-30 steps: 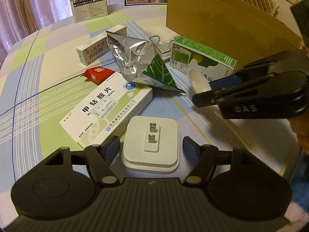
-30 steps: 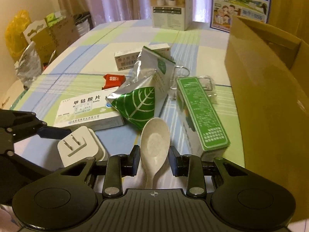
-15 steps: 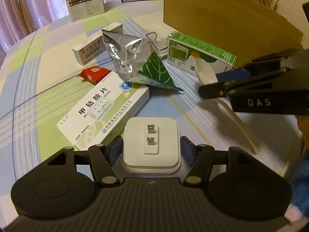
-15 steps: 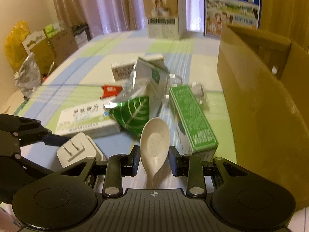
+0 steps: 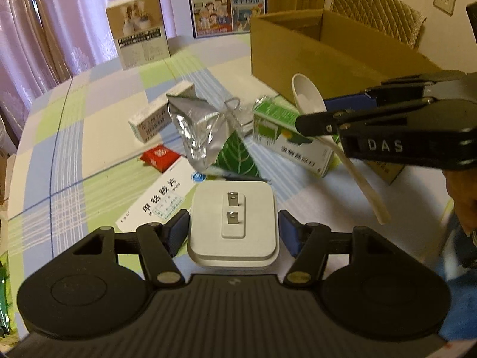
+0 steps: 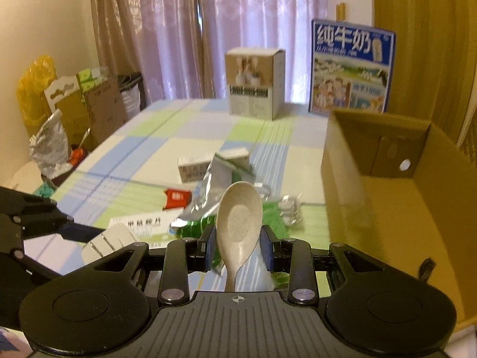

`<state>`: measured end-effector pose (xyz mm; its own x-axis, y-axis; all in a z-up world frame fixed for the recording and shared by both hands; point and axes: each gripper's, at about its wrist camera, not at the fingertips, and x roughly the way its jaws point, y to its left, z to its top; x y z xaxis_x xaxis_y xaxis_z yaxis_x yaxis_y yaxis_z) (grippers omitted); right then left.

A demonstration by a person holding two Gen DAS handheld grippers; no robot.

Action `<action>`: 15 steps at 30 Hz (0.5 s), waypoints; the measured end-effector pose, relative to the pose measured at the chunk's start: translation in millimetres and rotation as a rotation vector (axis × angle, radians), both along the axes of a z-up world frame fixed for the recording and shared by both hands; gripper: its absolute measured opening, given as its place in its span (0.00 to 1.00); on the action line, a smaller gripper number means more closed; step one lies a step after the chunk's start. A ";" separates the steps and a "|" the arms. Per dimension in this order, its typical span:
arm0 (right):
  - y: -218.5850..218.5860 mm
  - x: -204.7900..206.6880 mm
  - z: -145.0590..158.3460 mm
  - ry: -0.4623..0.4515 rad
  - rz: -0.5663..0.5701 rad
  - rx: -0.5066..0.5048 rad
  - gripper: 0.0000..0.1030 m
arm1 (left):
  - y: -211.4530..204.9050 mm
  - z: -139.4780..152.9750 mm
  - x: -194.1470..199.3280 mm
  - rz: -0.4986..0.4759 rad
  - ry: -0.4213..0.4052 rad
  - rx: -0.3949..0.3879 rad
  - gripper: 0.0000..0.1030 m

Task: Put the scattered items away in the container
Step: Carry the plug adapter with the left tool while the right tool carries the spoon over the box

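Observation:
A white plug adapter with two prongs sits between the blue pads of my left gripper, which is shut on it and holds it above the table. My right gripper is shut on a cream spoon, bowl pointing forward and up; from the left wrist view the spoon juts out in front of the open cardboard box. The box stands to the right, its inside bare where it shows. On the checked tablecloth lie a silver-green foil pouch, a green carton and medicine boxes.
A small red packet and a white pill box lie further back, with a wire clip. A tall printed carton and a blue milk box stand at the far edge. Curtains and bags are beyond the table.
Both grippers have risen off the table. The left jaws closed onto the plug adapter and lifted it; the spoon rose with the right gripper, which tilted up toward the box.

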<state>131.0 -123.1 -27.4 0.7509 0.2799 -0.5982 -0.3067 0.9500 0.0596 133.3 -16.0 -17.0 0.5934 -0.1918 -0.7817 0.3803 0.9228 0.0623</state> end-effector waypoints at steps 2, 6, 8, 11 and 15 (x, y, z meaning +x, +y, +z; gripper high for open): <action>-7.3 -4.5 11.8 -0.021 -0.011 0.005 0.28 | -5.5 8.7 -1.9 -0.003 -0.011 -0.001 0.58; -28.0 -12.4 31.9 -0.055 -0.041 0.017 0.28 | -22.4 26.6 -5.3 -0.023 -0.042 -0.003 0.58; -42.7 -14.8 42.3 -0.064 -0.064 0.027 0.28 | -33.5 35.0 -6.4 -0.037 -0.055 -0.007 0.58; -68.2 -16.0 58.9 -0.076 -0.100 0.048 0.28 | -53.5 47.3 -6.7 -0.064 -0.074 -0.016 0.58; -106.6 -14.8 79.0 -0.079 -0.141 0.067 0.28 | -84.4 63.6 -3.4 -0.089 -0.095 -0.043 0.58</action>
